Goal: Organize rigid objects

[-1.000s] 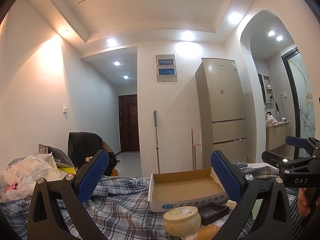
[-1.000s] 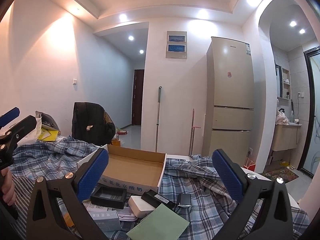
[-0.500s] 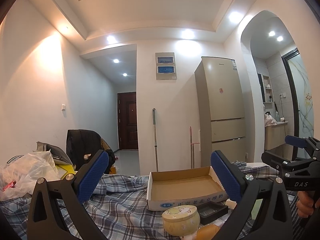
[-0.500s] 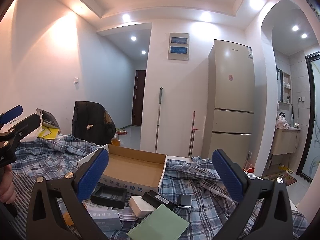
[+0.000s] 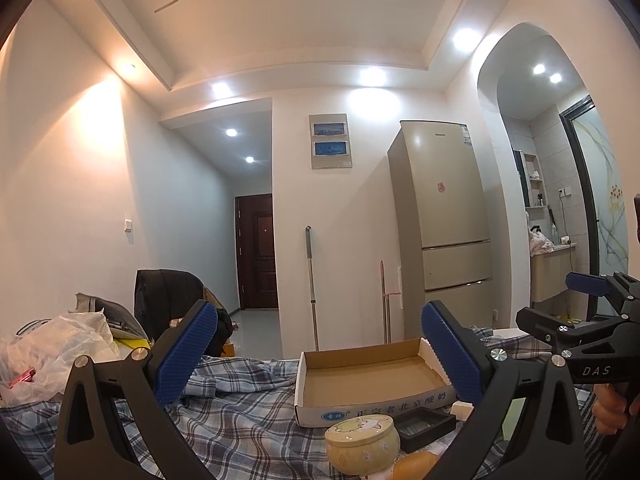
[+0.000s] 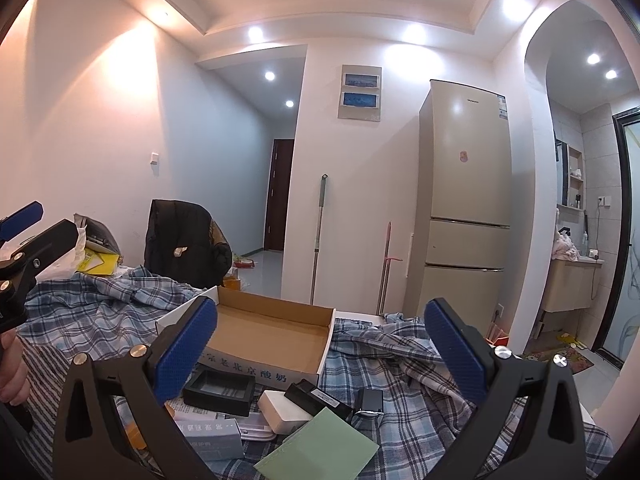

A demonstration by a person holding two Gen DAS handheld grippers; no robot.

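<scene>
An empty open cardboard box (image 5: 368,380) (image 6: 272,332) lies on a plaid-covered table. In front of it are a round yellow tin (image 5: 362,444), a black tray (image 5: 424,424) (image 6: 220,390), a white block (image 6: 282,406), a black box (image 6: 320,398), a small dark case (image 6: 369,402), a green card (image 6: 320,446) and a grey-blue carton (image 6: 212,438). My left gripper (image 5: 320,356) is open above the tin, holding nothing. My right gripper (image 6: 320,356) is open above the pile, also holding nothing. Each gripper shows in the other's view, held by a hand.
A plastic bag (image 5: 52,352) and papers lie at the table's left. A dark jacket hangs on a chair (image 6: 184,248) behind the table. A fridge (image 6: 464,208), a mop (image 6: 318,240) and a hallway door (image 5: 258,252) stand beyond. The plaid cloth (image 6: 400,360) is rumpled at the right.
Both views have tilted slightly upward, so the table objects sit lower in frame. Both grippers stay open and hold nothing.
</scene>
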